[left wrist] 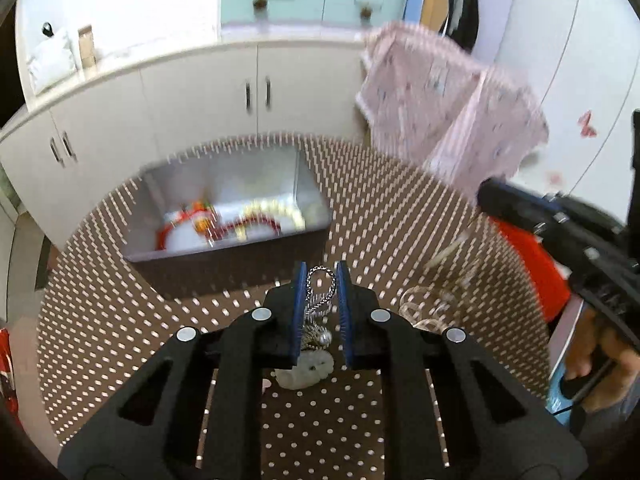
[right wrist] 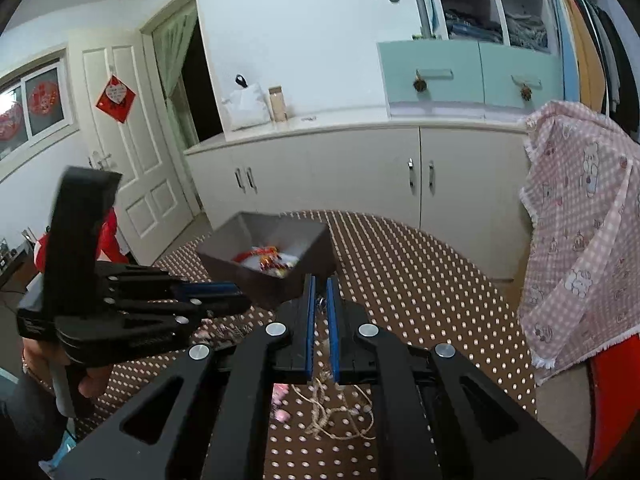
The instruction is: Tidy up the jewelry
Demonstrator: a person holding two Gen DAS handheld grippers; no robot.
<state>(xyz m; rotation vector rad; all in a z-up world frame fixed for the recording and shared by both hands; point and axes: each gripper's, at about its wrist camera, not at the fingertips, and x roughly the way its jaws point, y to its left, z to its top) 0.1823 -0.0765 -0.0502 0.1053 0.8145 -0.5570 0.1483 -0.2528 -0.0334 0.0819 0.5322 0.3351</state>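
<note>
In the left wrist view my left gripper [left wrist: 320,276] is shut on a silver twisted chain [left wrist: 320,286] that stands as a loop between the blue pads. A pale jade pendant [left wrist: 306,372] hangs beneath it over the dotted brown tablecloth [left wrist: 120,300]. Just beyond stands a grey open box [left wrist: 224,276] with red bangles and pearl beads inside. My right gripper [right wrist: 321,292] is shut on a twine necklace [right wrist: 328,420]. Its cord rises from the cloth into the jaws, with pink beads [right wrist: 282,414] beside it. The left gripper [right wrist: 240,298] is also seen from the side, near the box [right wrist: 264,284].
A pink checked cloth [right wrist: 580,240] drapes over something at the table's right edge, with red fabric [right wrist: 612,392] below it. White cabinets [right wrist: 340,176] run behind the round table. A hand [left wrist: 600,364] holds the right gripper's handle. Clear beads [left wrist: 428,308] lie right of the left gripper.
</note>
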